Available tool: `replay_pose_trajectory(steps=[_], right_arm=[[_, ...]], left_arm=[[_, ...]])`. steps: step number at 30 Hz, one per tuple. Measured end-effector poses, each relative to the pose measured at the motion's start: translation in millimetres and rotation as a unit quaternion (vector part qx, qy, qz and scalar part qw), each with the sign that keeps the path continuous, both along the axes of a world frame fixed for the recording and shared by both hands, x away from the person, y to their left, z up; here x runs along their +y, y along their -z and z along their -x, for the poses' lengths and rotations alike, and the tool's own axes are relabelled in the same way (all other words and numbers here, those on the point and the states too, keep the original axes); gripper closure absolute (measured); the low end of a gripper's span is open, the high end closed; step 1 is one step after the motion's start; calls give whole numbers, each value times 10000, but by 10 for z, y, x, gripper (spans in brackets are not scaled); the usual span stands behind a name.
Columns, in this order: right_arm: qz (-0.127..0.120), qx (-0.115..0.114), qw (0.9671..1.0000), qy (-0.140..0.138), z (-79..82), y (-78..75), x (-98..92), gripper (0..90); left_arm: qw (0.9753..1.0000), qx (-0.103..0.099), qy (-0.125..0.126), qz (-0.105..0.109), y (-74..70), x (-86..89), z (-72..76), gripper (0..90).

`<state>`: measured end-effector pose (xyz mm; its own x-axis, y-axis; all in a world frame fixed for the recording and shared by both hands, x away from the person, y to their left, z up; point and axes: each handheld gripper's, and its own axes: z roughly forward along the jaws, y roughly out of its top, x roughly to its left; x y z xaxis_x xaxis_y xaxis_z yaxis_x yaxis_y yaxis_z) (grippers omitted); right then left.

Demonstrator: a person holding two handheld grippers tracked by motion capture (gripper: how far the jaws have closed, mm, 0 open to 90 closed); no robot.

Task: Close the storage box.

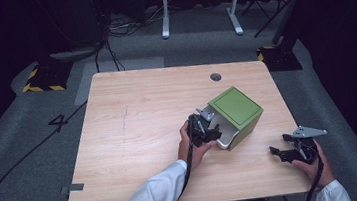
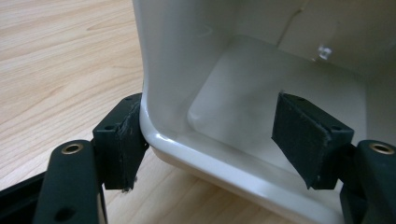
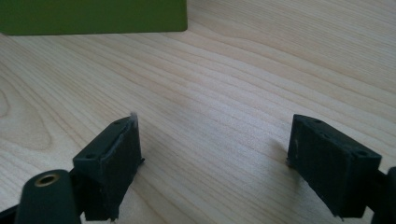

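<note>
A green box (image 1: 236,106) with a white inside lies on its side on the wooden table (image 1: 140,134), right of centre, its open mouth turned toward the person. My left gripper (image 1: 213,133) is at that mouth and stands open. In the left gripper view the box's white rim (image 2: 196,149) runs between the jaws of the left gripper (image 2: 212,135): the left pad (image 2: 122,140) touches the outer wall, while the right pad (image 2: 306,137) hangs inside, apart from the walls. My right gripper (image 1: 279,145) rests low near the front right edge, open and holding nothing. In its own view the right gripper (image 3: 215,154) faces bare wood, with the green box (image 3: 93,16) farther off.
A round cable hole (image 1: 216,77) sits near the table's far edge. On the floor beyond stand a white desk frame (image 1: 199,3) and a yellow-and-black striped base (image 1: 43,79), with cables trailing on the left.
</note>
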<state>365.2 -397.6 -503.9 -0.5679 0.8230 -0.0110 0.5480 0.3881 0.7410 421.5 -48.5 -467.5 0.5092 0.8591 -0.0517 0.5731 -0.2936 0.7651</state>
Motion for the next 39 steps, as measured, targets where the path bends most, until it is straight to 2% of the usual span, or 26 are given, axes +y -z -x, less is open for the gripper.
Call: replay_pose_trajectory(steps=[8,10,13,16,17,18,20,21,24,26,27,28,36,37,39], right_arm=[[0,1,10000,0,0,0,0,173],[1,0,10000,1,0,0,0,173],[0,0,10000,-1,0,0,0,173],[0,0,10000,0,0,0,0,173],[0,0,10000,-3,0,0,0,173],[0,0,10000,0,0,0,0,173],[0,0,10000,-2,0,0,0,173],[-1,0,10000,-2,0,0,0,173],[0,0,10000,0,0,0,0,173],[0,0,10000,0,0,0,0,173],[0,0,10000,0,0,0,0,173],[0,-1,10000,-3,0,0,0,173],[0,-1,10000,0,0,0,1,173],[0,-3,10000,-3,1,0,1,173],[5,-9,10000,-3,1,0,1,173]], left_arm=[[9999,98,125,-48,-26,-105,-142,290],[9998,150,155,-1,-42,-104,-168,293],[9994,149,307,-65,-61,-77,-173,292],[9991,130,406,-36,-83,-39,-165,282],[9988,97,468,-82,-97,-16,-165,282],[9978,74,654,-42,-122,37,-167,264],[9973,60,719,-94,-133,63,-169,252],[9957,50,917,-87,-150,117,-174,251],[9947,-34,1013,-154,-181,181,-169,248],[9926,-133,1200,-138,-229,277,-164,234],[9926,-133,1200,-138,-229,277,-164,224],[9910,-174,1322,-145,-267,349,-153,218],[9885,-298,1466,-228,-379,609,-150,210],[9879,-350,1480,-308,-412,673,-133,203],[9871,-391,1516,-336,-440,740,-112,192]])
